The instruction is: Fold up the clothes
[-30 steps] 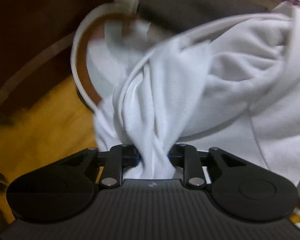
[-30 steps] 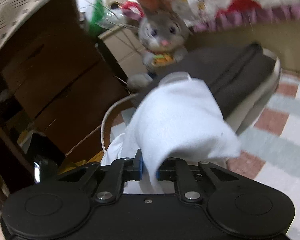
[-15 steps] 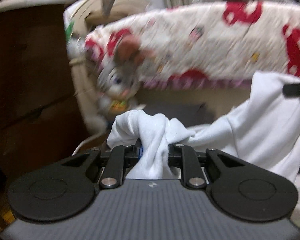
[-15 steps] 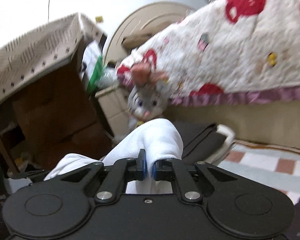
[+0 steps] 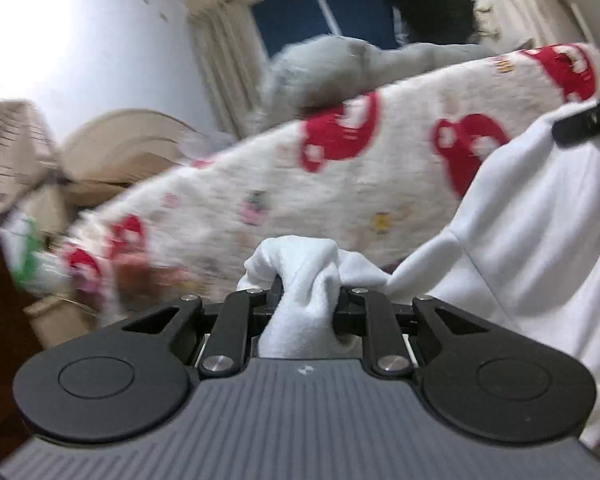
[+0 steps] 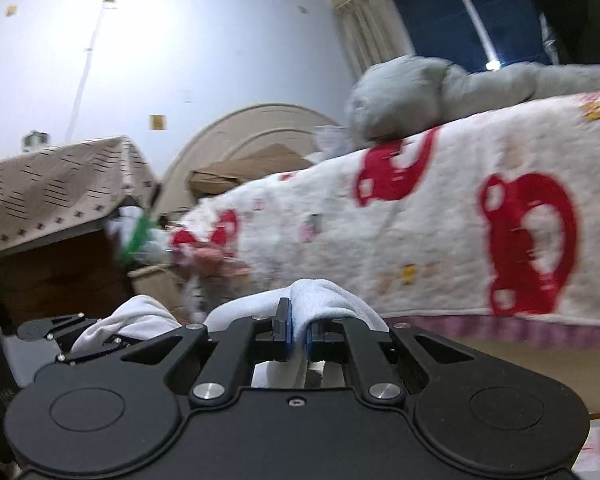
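white fabric: garment (image 5: 532, 232) held up in the air in front of the bed, bunched at both grips
left gripper (image 5: 306, 304): clamped on a thick wad of the garment
right gripper (image 6: 298, 330): pinching a thin fold of the garment between blue pads
quilt (image 6: 440, 232): white with red prints, hangs over the bed edge behind
grey plush (image 6: 404, 92): lying on top of the quilt
window (image 6: 472, 20): dark

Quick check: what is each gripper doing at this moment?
Left gripper: shut on the white garment.
Right gripper: shut on the same white garment.
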`<state>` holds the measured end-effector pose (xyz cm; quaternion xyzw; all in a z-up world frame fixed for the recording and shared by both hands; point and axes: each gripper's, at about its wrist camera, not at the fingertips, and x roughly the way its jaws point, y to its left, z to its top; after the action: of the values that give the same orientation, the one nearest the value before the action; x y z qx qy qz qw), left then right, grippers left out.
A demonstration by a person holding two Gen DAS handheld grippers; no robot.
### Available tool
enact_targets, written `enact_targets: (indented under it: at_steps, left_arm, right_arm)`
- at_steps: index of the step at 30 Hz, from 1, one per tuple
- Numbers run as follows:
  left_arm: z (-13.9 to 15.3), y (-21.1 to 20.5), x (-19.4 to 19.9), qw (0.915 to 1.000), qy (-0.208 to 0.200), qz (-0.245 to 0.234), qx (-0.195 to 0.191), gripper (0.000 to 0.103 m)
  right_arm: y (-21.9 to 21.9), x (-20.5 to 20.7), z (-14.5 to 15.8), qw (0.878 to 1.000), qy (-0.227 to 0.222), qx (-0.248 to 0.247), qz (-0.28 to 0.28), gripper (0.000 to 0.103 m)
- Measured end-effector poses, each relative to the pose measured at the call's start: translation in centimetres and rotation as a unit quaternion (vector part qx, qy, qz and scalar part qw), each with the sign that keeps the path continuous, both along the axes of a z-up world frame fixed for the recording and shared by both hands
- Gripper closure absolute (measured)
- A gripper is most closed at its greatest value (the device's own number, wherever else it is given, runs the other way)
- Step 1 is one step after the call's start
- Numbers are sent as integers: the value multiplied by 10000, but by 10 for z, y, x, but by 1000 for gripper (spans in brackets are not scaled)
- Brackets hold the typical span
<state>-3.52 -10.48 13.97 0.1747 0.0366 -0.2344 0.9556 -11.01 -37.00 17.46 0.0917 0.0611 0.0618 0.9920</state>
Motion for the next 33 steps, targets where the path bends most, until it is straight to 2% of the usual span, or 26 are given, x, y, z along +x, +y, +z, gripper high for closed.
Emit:
enact_targets:
  at_steps: [2, 4, 6, 7, 8, 10, 11, 13, 15, 18, 21, 22, 23, 24, 26, 27, 31, 33]
  left_arm:
    - [-6, -20, 8, 9990, 384, -241, 58, 76]
    - [-19, -40, 16, 9957, 753, -485, 216, 48]
    - [-32, -60, 23, 9906, 1093, -727, 397, 37]
    - [-45, -67, 13, 9888, 1024, -841, 681, 32]
    - [-58, -73, 2, 9856, 995, -992, 937, 30]
    - [-80, -77, -10, 9782, 1229, -1226, 1137, 26]
    - [-90, -79, -15, 9740, 1345, -1343, 1236, 26]
    - [-112, -82, -25, 9647, 1600, -1553, 1403, 25]
    - [-125, -72, -13, 9586, 2240, -1409, 1048, 25]
    - [-145, -57, 6, 9396, 3175, -1177, 504, 25]
    - [-165, -42, 25, 9086, 4071, -931, -46, 25]
    - [-171, -37, 31, 8957, 4358, -846, -229, 25]
    - [-177, -32, 37, 8824, 4623, -769, -402, 25]
    - [-180, -28, 38, 8755, 4743, -777, -493, 25]
    - [-184, -24, 35, 8679, 4851, -886, -594, 25]
    - [-185, -22, 33, 8681, 4832, -934, -646, 25]
    - [-187, -17, 34, 8687, 4791, -1001, -762, 25]
    - [-187, -16, 37, 8583, 4936, -1103, -865, 25]
  right_arm:
    - [-13, -9, -2, 9989, 157, -196, -385, 94]
    - [-35, -12, -13, 9948, 497, -238, -861, 95]
    - [-60, -11, -26, 9847, 948, -208, -1448, 95]
    - [-74, -10, -34, 9766, 1204, -164, -1775, 95]
    - [-89, -9, -42, 9723, 1329, -70, -1921, 95]
    - [-124, -4, -62, 9640, 1515, 55, -2186, 93]
    - [-127, -4, -74, 9633, 1580, 181, -2160, 92]
    - [-135, -5, -100, 9615, 1710, 433, -2106, 83]
    - [-142, -6, -125, 9589, 1839, 685, -2050, 76]
    - [-153, -7, -164, 9534, 2029, 1062, -1963, 74]
    - [-164, -8, -202, 9462, 2216, 1437, -1872, 60]
    - [-168, -8, -215, 9433, 2277, 1561, -1840, 60]
    - [-155, -3, -214, 9511, 2338, 1368, -1483, 60]
    - [-142, 1, -213, 9573, 2395, 1171, -1122, 56]
    - [-124, 7, -205, 9717, 2157, 800, -542, 48]
    - [-121, 10, -204, 9730, 2128, 841, -302, 42]
    - [-108, 20, -203, 9725, 1999, 1001, 658, 39]
    - [-93, 20, -207, 9702, 2060, 839, 960, 38]
